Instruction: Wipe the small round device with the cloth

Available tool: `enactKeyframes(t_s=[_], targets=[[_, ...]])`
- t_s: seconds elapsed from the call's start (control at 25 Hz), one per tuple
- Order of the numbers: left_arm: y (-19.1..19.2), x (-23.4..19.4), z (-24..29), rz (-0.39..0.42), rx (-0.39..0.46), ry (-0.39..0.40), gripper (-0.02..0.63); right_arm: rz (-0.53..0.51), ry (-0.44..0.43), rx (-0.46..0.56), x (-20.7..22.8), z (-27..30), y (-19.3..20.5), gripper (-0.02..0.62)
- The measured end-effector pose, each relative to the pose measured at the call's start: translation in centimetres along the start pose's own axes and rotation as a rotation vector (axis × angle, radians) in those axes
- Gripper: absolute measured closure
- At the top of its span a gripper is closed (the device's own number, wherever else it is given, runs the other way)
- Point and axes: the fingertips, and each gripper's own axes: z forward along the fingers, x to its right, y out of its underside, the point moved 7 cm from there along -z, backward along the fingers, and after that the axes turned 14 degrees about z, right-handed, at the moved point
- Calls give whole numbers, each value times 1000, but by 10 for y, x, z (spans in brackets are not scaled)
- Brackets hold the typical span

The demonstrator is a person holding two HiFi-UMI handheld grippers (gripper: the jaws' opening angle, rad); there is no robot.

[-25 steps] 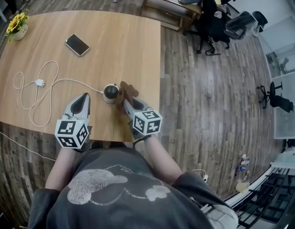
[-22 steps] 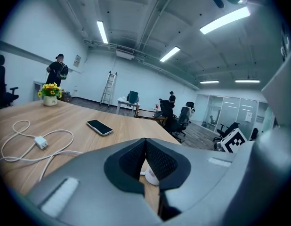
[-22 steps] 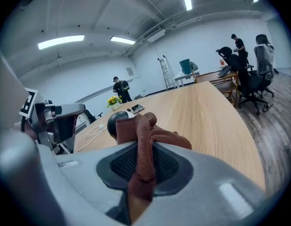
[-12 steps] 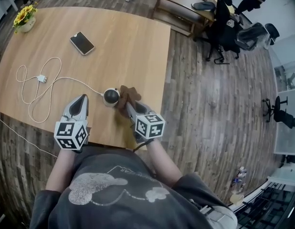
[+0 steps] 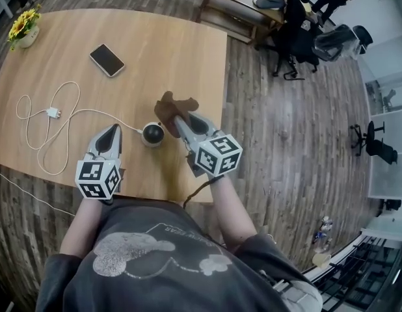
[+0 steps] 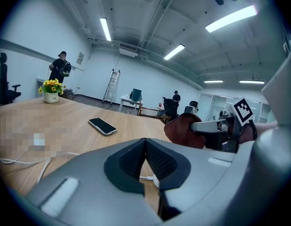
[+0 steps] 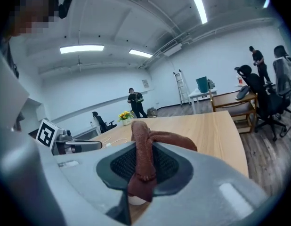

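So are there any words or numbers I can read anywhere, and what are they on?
No text here can be read.
Left gripper cube: only black-and-white squares, no letters.
Right gripper cube: the same.
Shirt: a curved line of print, too small to read.
Wall sign: too small to read.
Phone: dark screen, nothing showing.

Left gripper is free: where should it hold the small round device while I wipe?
Probably the small round device's pale lower rim, jaws across the round sides, coming from the left gripper's side, nearer than the cable. That leaves the dark domed top free for the cloth.
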Motion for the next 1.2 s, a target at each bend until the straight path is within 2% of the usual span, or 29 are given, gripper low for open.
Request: enactKeyframes(t_s=[0.32,0.44,0.76,0.96,1.08,1.2], targets=[[-5,-11,1,29,-21,41,588,-7,21,-159,7,37,25,532],[-5,-13,3,34,-26,54,588,29,35,-212,18,47,40,532],[8,-18,2,24,-47,72,588,90,103,-274,42,60,72,532],[9,-19,4,22,-50,95,588,84,150,-222,41,53,65,532],[7,-19,3,25,-39,113,588,65,186,-127,28,35,41,532],[8,-21,1,26,-27,129,588,62,165,4,0,13,9,532]])
